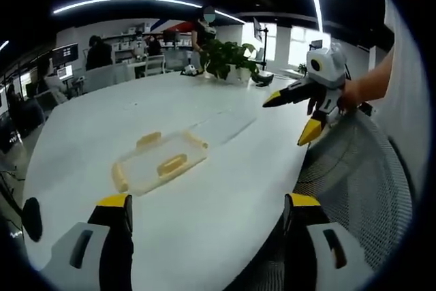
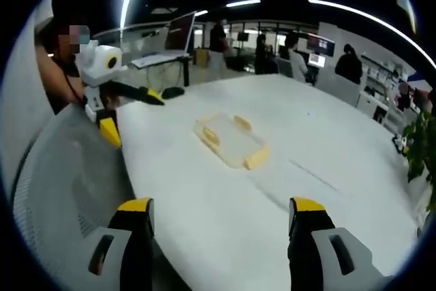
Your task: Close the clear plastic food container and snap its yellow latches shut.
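Both tongs, left tongs (image 1: 204, 212) & right tongs (image 2: 221, 216), hang wide open w/ nothing held. Container (image 1: 160, 163) sits mid-tabletop (image 1: 225, 195), well apart, yellow latches (image 1: 148, 140) splayed. Approach step; next: reach in, press lid down.

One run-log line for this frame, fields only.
phase: approach | container: on table, untouched | left gripper: open, empty | right gripper: open, empty

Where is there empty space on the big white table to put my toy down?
Lots of bare table lies between the clear container and the near edge, and more between the container and the potted plant. The far end near the plant is busier. Both hand-held grippers, left and right, hover open by the mesh chair.
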Demonstrator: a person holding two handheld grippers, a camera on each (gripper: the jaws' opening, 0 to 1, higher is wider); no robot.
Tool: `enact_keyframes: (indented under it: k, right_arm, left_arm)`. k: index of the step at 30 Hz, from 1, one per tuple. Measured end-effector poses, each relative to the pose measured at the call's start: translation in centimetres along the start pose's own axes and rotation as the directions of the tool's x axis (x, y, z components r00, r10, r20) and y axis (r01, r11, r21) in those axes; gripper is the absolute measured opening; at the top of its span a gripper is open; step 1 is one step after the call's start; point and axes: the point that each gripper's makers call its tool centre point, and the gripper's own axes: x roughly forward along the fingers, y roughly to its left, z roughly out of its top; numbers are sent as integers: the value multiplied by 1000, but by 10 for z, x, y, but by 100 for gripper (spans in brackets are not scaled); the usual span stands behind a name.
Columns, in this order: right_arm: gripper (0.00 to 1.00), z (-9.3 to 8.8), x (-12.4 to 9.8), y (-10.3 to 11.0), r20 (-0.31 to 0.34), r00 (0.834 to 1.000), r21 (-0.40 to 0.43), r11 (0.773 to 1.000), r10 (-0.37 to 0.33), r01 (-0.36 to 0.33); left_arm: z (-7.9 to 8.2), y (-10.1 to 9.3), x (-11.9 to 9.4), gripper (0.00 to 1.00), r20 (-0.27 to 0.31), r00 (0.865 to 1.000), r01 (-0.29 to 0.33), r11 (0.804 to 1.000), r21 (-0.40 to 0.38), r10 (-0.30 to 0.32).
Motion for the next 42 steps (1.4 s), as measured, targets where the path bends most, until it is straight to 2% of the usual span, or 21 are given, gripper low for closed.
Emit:
enact_keyframes:
  k: [6, 14, 19, 24, 34, 42]
  right_arm:
    - [81, 12, 8, -2, 5, 1000, -27, 999, 23, -23]
    - [77, 17, 19, -6, -20, 999, -72, 996, 44, -46]
    - [74, 17, 28, -7, -54, 997, -111, 992, 57, -63]
    - [74, 20, 34, -7, -60, 995, -124, 989, 77, -84]
    - [70, 24, 46, -12, -92, 990, -164, 979, 111, -125]
    - [67, 21, 54, -19, -128, 985, -180, 974, 116, -138]
  left_arm:
    - [-2, 7, 3, 92, -17, 1000, 14, 1000, 17, -14]
    - [-2, 16, 10, 89, -36, 999, 28, 998, 47, -26]
    - [-1, 18, 14, 88, -48, 998, 38, 997, 64, -35]
    - [-2, 23, 18, 87, -69, 996, 54, 994, 91, -48]
    - [-2, 39, 25, 86, -101, 993, 67, 991, 120, -55]
    - [-13, 45, 28, 81, -149, 987, 81, 987, 140, -60]
